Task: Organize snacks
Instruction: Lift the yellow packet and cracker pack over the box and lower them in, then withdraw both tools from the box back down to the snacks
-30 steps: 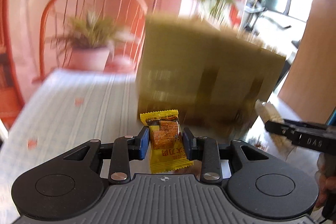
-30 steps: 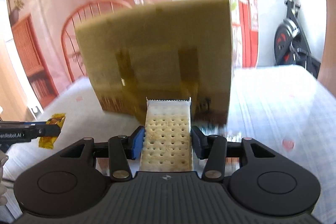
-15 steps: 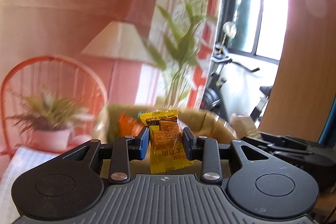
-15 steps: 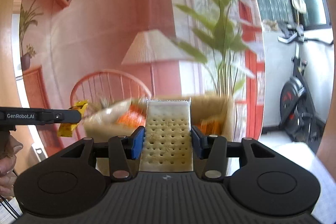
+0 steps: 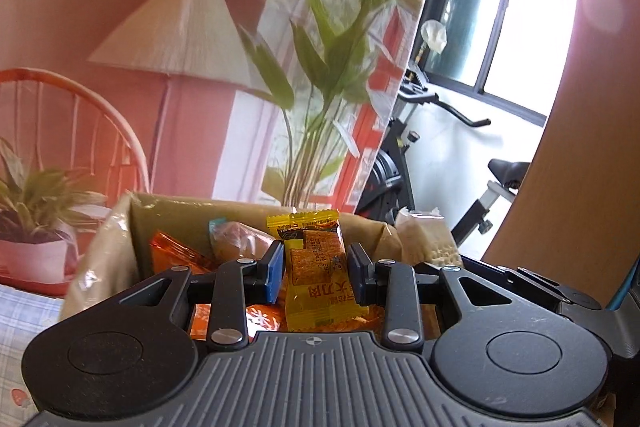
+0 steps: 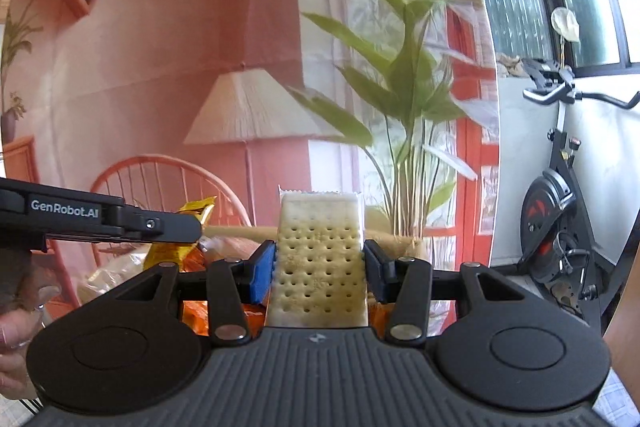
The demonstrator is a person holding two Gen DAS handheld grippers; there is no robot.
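My left gripper [image 5: 315, 269] is shut on a yellow snack packet [image 5: 316, 267] with brown biscuits showing, held over the open cardboard box [image 5: 120, 227]. Inside the box lie orange packets [image 5: 176, 255] and a clear bag with a brown bun [image 5: 236, 235]. My right gripper [image 6: 319, 267] is shut on a clear-wrapped pale cracker pack [image 6: 318, 263] dotted with holes, also above the box rim [image 6: 236, 231]. In the right wrist view the left gripper [image 6: 176, 227] reaches in from the left with its yellow packet [image 6: 192, 223]. The cracker pack [image 5: 424, 239] appears at the right in the left wrist view.
A potted plant [image 5: 32, 211] stands on the checked tablecloth [image 5: 24, 315] left of the box. Behind are an orange wire chair [image 5: 92, 131], a lamp [image 5: 176, 35], a tall green plant [image 6: 404, 99] and an exercise bike [image 6: 560, 211]. A person's hand [image 6: 12, 331] shows at the left edge.
Both grippers have risen with their packs from in front of the box's side to above its open top. The box's contents have come into view.
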